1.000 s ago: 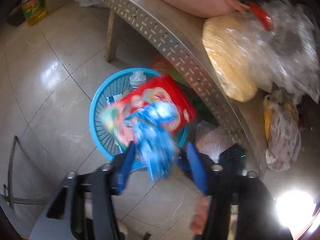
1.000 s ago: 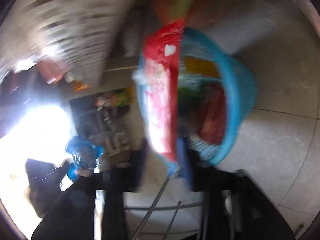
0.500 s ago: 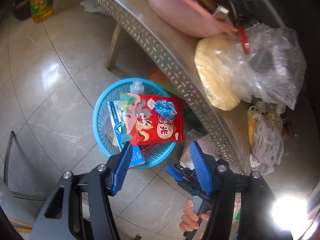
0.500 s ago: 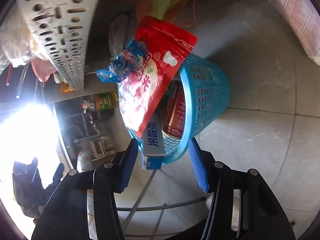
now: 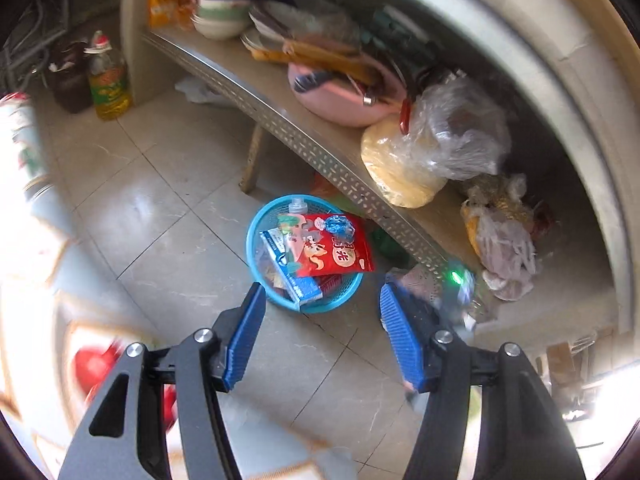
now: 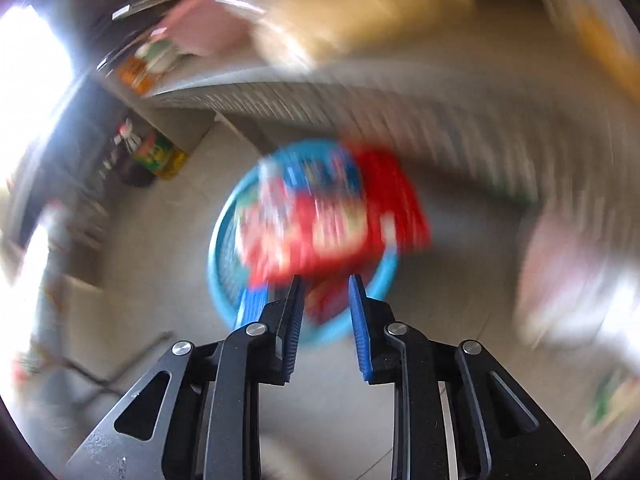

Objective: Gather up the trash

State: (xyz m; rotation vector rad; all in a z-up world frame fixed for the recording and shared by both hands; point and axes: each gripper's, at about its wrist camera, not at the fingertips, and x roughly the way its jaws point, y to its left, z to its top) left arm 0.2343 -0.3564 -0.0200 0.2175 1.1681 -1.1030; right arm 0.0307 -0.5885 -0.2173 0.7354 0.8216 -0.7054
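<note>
both grippers have pulled up from the round blue plastic basket [image 5: 256, 252]; the red snack bag [image 5: 336, 252] and crumpled blue wrapper [image 5: 339, 225] now lie inside. left gripper [image 5: 320, 332] gapes empty; right gripper [image 6: 325, 316], just narrowing, grips nothing. this load looks finished.

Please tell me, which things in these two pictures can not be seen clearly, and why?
- Right wrist view: motion blur smears everything; the red snack bag print is unreadable.
- Left wrist view: the blue basket bottom is hidden under the red bag and a blue carton.
- Left wrist view: the right tongs are blurred, partly behind a left finger.
- Left wrist view: the red object at lower left is blurred, unidentifiable.
</note>
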